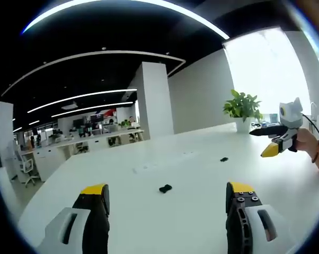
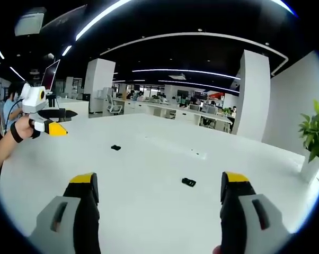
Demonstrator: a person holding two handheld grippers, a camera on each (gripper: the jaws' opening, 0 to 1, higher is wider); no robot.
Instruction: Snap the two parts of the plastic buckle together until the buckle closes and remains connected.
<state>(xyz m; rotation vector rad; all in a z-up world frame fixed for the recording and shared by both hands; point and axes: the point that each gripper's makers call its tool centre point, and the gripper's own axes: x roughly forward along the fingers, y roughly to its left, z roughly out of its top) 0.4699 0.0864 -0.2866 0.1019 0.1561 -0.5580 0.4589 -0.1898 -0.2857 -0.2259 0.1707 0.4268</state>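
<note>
Left gripper [image 1: 167, 197]: jaws wide apart, nothing between them, held above the white table [image 1: 202, 211]. Right gripper [image 2: 159, 188]: jaws likewise spread and empty. Two black buckle parts lie on the table, well apart from each other, not joined. In the left gripper view, one buckle part [image 1: 165, 188] sits just ahead between the jaws, the other buckle part [image 1: 223, 159] lies farther off to the right. A potted plant [image 1: 243, 109] stands at the far table edge.
</note>
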